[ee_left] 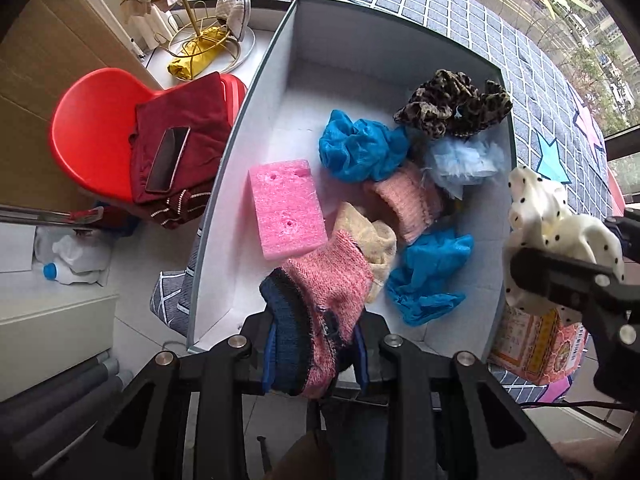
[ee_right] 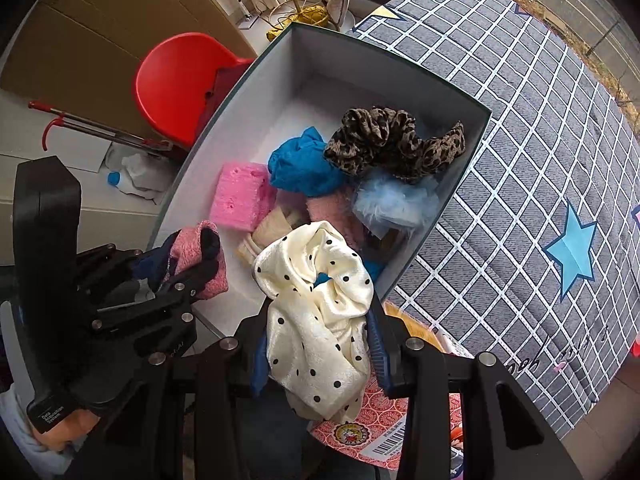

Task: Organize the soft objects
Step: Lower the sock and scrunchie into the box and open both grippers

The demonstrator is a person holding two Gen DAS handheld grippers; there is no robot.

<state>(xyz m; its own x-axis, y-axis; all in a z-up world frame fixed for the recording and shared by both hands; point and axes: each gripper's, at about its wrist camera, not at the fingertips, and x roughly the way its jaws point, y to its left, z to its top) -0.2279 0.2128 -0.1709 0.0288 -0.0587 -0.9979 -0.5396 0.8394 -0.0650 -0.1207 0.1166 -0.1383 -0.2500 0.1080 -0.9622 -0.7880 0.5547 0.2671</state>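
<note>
**Both claws loaded over the white box**

Left claw pinched on a pink knit sock with a dark blue cuff, held above the near end of the white box. Right claw clamped on a cream polka-dot scrunchie, hanging over the box's near right corner.

Inside the box: a pink foam block flat on the floor toward the left wall; just beside it a bright blue gauzy cloth; toward the far right corner a leopard-print scrunchie, resting partly on a pale blue fluffy piece. Between those and the near end, a light pink knit piece, a cream-yellow sock and a second blue cloth, bunched together and touching.

Box set on a grey grid-patterned cover with a blue star. Beside it, a red chair carrying folded maroon clothing and a phone.
</note>
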